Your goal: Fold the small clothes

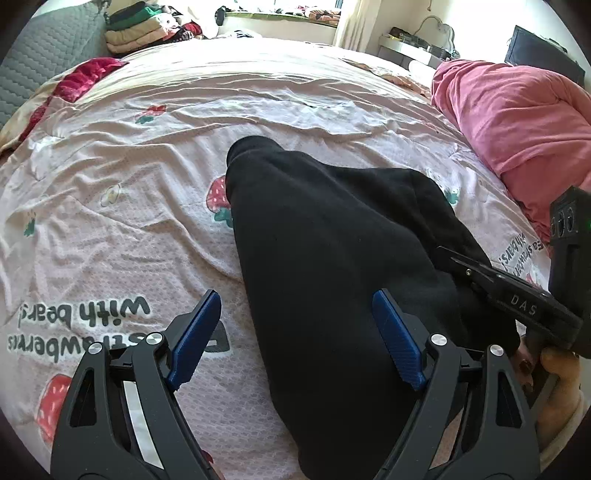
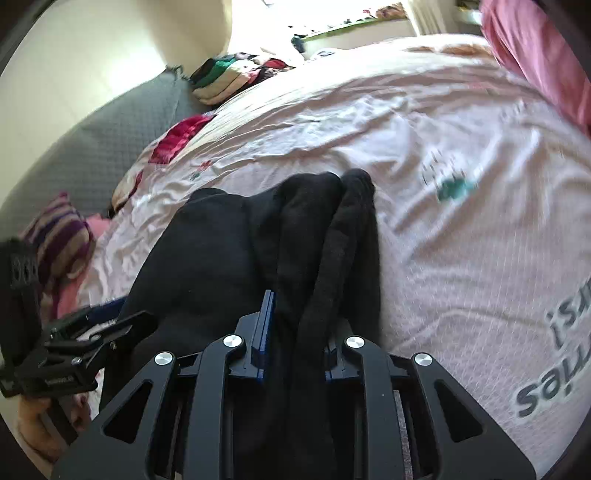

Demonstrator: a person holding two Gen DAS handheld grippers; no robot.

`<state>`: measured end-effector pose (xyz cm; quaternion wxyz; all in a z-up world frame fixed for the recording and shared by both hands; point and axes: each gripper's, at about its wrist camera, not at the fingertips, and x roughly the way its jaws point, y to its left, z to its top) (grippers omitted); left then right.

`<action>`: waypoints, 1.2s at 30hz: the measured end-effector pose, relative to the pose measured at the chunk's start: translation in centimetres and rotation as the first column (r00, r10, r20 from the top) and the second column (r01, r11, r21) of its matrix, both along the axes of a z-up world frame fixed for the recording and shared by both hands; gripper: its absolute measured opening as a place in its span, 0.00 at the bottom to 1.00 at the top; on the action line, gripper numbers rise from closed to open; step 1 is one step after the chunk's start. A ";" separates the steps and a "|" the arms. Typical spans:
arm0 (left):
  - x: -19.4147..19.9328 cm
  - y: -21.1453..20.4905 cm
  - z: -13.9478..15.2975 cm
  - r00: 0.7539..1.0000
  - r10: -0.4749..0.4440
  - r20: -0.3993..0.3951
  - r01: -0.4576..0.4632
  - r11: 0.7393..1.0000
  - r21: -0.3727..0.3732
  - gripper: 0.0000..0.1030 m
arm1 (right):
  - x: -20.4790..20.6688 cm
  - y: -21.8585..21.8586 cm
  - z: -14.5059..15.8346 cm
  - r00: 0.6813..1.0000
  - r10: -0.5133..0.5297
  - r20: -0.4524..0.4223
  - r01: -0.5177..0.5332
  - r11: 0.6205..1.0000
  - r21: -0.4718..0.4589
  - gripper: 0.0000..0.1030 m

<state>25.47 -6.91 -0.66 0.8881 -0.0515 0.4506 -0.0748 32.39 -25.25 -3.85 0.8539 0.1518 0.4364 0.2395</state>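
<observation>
A black garment (image 1: pixel 325 243) lies lengthwise on the pink strawberry-print bedsheet (image 1: pixel 140 221). My left gripper (image 1: pixel 295 332) is open, its blue fingers (image 1: pixel 195 332) spread over the garment's near end, one finger over the sheet. My right gripper (image 2: pixel 295 325) is shut on a bunched fold of the black garment (image 2: pixel 314 229), lifting it off the sheet; cloth hides one finger. The right gripper also shows at the right edge of the left wrist view (image 1: pixel 517 299), pinching the garment's right side.
A pink quilt (image 1: pixel 517 122) is heaped at the bed's right side. Folded clothes (image 1: pixel 147 26) are stacked at the far left corner beside a grey padded headboard (image 1: pixel 40 66). A red cloth (image 1: pixel 85 77) lies on the far left of the bed.
</observation>
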 end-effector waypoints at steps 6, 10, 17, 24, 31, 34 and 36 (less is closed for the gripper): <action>-0.5 -0.1 0.3 1.000 -0.002 0.000 0.002 1.000 0.005 0.75 | -1.8 -0.2 0.5 0.999 -0.033 0.029 0.034 0.998 -0.048 0.29; -0.8 0.0 0.4 1.000 -0.002 -0.003 0.002 1.000 -0.007 0.75 | -2.4 -0.5 1.0 0.999 -0.028 0.027 0.029 0.999 -0.040 0.30; -2.7 0.5 0.6 1.000 -0.010 -0.007 0.010 0.995 -0.103 0.75 | -4.0 -2.6 1.1 0.999 0.015 -0.032 -0.013 0.996 0.089 0.27; -3.3 -0.4 -0.6 0.999 -0.034 -0.027 0.031 0.993 -0.112 0.75 | -4.8 -2.7 1.2 1.000 0.004 -0.007 -0.003 0.999 0.036 0.15; -3.8 -0.6 0.2 0.999 -0.035 -0.013 0.034 0.996 -0.088 0.75 | -7.0 -1.2 3.2 0.994 -0.025 0.108 0.039 0.992 -0.122 0.25; -4.0 -0.5 0.4 0.999 -0.037 -0.010 0.036 0.995 -0.088 0.75 | -8.2 -1.0 3.7 0.987 -0.036 0.155 0.061 0.985 -0.161 0.35; -4.1 -0.4 0.5 0.999 -0.038 -0.009 0.037 0.995 -0.087 0.75 | -8.9 -0.8 4.2 0.982 -0.042 0.184 0.075 0.982 -0.175 0.45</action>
